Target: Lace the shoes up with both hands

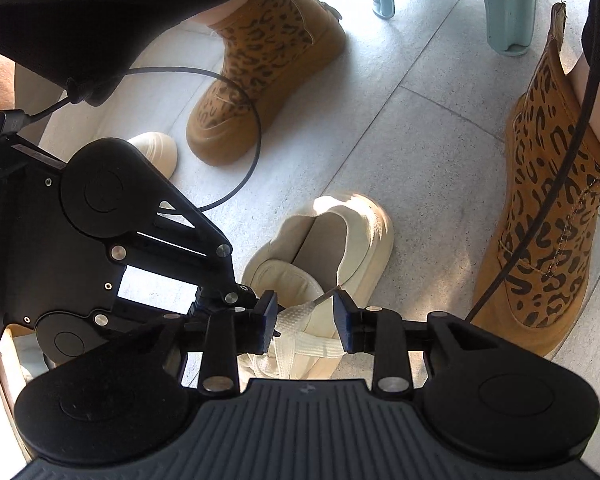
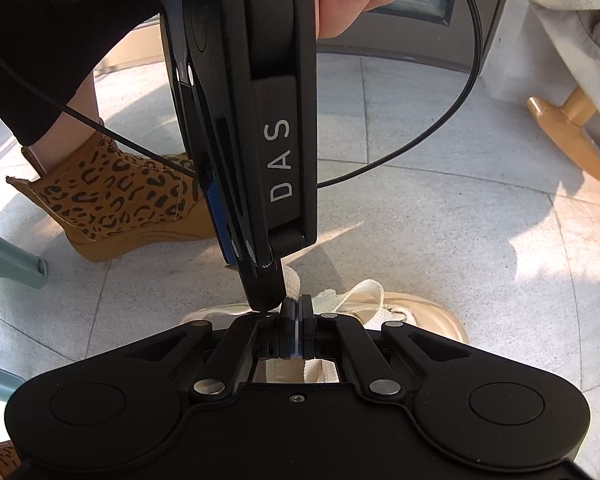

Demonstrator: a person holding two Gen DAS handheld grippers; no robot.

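A: Where was the cream shoe (image 1: 320,264) when we looked?

B: On the tiled floor (image 1: 400,120), lower middle of the left wrist view, its long axis running from the toe at the top of the frame down under our left tool (image 1: 306,314).

A: And the lace?

B: The white shoelace (image 1: 300,314) lay across the gap between the left tool's pads, its stiff tip (image 1: 328,295) pointing toward the right-hand pad. The jaws stood apart, nothing pinched; we judged that hand nearest the free end.

A: The right tool (image 2: 299,322)?

B: Clenched tight, low centre of its own view, lace loops (image 2: 352,298) just beyond it. We couldn't tell whether any lace sat between the pads.
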